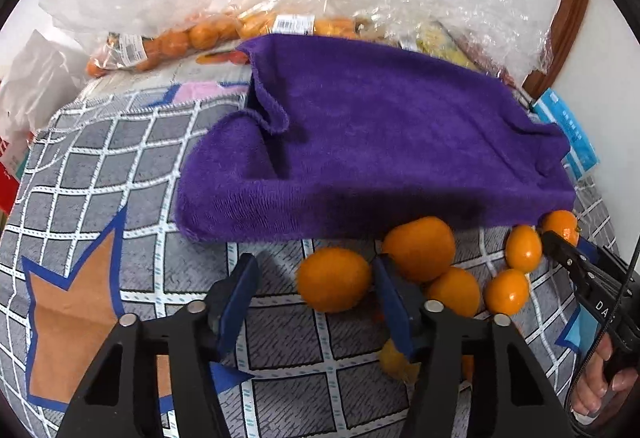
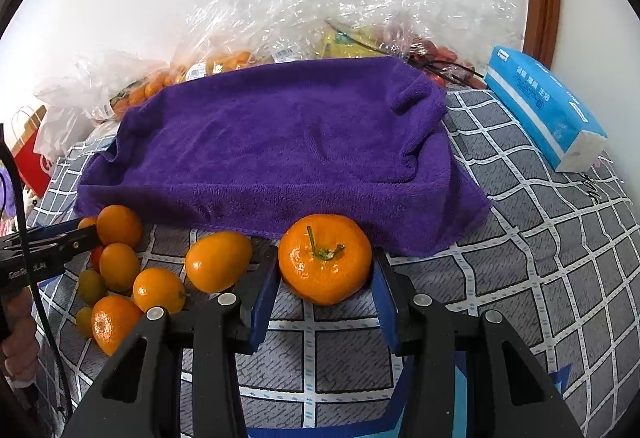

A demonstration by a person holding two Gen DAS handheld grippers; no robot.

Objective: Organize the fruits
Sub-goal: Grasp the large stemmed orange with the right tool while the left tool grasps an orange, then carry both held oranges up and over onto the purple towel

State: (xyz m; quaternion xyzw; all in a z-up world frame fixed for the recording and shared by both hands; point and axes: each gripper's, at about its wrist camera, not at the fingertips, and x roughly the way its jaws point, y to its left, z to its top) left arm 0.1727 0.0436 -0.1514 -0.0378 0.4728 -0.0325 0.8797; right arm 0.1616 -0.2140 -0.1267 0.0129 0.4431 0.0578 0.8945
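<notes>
A purple towel (image 1: 380, 146) drapes over a box-like shape on the grid-patterned cloth; it also shows in the right wrist view (image 2: 280, 146). Several loose oranges (image 1: 334, 279) lie in front of it. My left gripper (image 1: 316, 286) is open and empty, its right finger beside the oranges. My right gripper (image 2: 326, 278) has its fingers around a stemmed mandarin (image 2: 325, 259) that rests on the cloth; the pads seem to touch its sides. More small oranges (image 2: 218, 261) lie to its left. The right gripper's tip (image 1: 560, 246) shows in the left view.
Clear plastic bags of oranges (image 1: 192, 36) and other fruit (image 2: 352, 38) lie behind the towel by the white wall. A blue tissue pack (image 2: 548, 114) lies at the right. A red paper bag (image 2: 30, 154) stands at the left.
</notes>
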